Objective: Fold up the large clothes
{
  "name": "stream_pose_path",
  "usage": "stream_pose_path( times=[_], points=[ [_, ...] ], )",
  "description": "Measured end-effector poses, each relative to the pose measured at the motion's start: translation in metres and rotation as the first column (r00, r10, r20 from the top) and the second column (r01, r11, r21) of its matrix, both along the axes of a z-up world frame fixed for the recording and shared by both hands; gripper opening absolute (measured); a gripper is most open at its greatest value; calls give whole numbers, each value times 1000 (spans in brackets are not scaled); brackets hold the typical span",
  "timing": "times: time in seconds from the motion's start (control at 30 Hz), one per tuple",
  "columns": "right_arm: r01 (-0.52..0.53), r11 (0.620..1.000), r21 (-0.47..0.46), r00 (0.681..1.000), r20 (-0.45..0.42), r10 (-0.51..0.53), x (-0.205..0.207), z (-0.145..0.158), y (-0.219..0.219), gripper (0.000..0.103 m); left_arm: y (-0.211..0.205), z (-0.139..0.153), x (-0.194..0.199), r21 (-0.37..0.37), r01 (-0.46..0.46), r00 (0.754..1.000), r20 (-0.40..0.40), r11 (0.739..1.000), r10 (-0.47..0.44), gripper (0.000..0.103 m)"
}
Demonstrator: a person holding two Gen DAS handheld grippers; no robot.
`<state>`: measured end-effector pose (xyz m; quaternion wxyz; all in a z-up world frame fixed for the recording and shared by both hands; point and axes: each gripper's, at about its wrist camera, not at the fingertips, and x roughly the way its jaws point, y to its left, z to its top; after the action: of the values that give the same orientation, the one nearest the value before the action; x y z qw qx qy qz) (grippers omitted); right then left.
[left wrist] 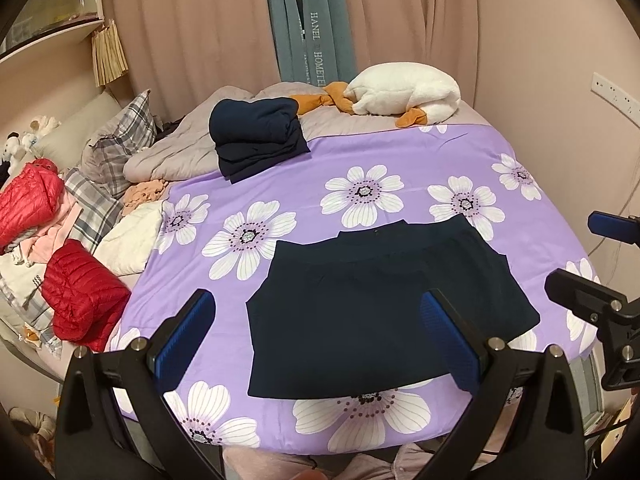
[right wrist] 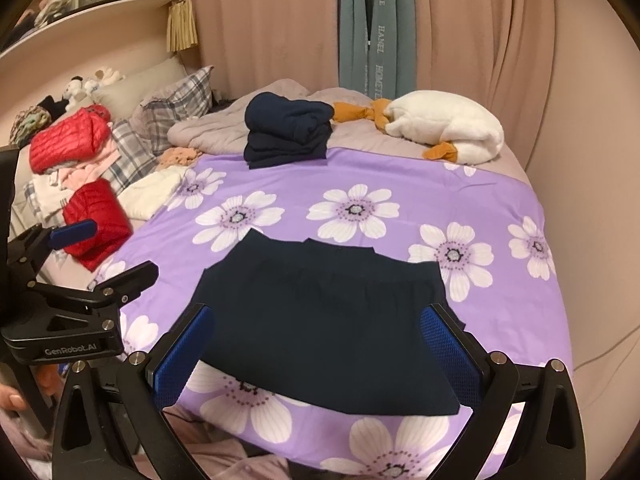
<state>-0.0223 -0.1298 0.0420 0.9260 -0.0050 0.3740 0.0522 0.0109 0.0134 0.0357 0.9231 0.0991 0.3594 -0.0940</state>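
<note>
A dark navy garment [left wrist: 372, 304] lies flat and partly folded on the purple flowered sheet [left wrist: 400, 168]; it also shows in the right wrist view [right wrist: 324, 328]. My left gripper [left wrist: 320, 332] is open and empty, held above the garment's near edge. My right gripper [right wrist: 316, 352] is open and empty, also above the near edge. Each gripper shows in the other's view, the right one at the right [left wrist: 580, 260] and the left one at the left [right wrist: 104, 248]. A folded navy stack [left wrist: 256, 136] sits at the far side of the sheet [right wrist: 288, 136].
Red puffer jackets [left wrist: 80, 296] and mixed clothes [left wrist: 60, 228] pile at the left with plaid pillows [left wrist: 120, 140]. A white plush goose [left wrist: 404, 92] lies at the far end. Pink curtains [left wrist: 192, 24] hang behind. The bed edge is close below the grippers.
</note>
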Motion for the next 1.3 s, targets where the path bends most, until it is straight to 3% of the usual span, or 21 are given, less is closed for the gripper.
stream_pose_path(
  times=[0.53,1.3],
  points=[
    [3,1000,3,1000,-5,-3,-1,-1,-2,102,-11,-2,-1,32,21,1000,5,999,-21,103],
    [5,1000,10,1000,-13,-5,-4,-2,-1,102,-10,-5,-5,22,15,1000,-10,1000,-15,103]
  ],
)
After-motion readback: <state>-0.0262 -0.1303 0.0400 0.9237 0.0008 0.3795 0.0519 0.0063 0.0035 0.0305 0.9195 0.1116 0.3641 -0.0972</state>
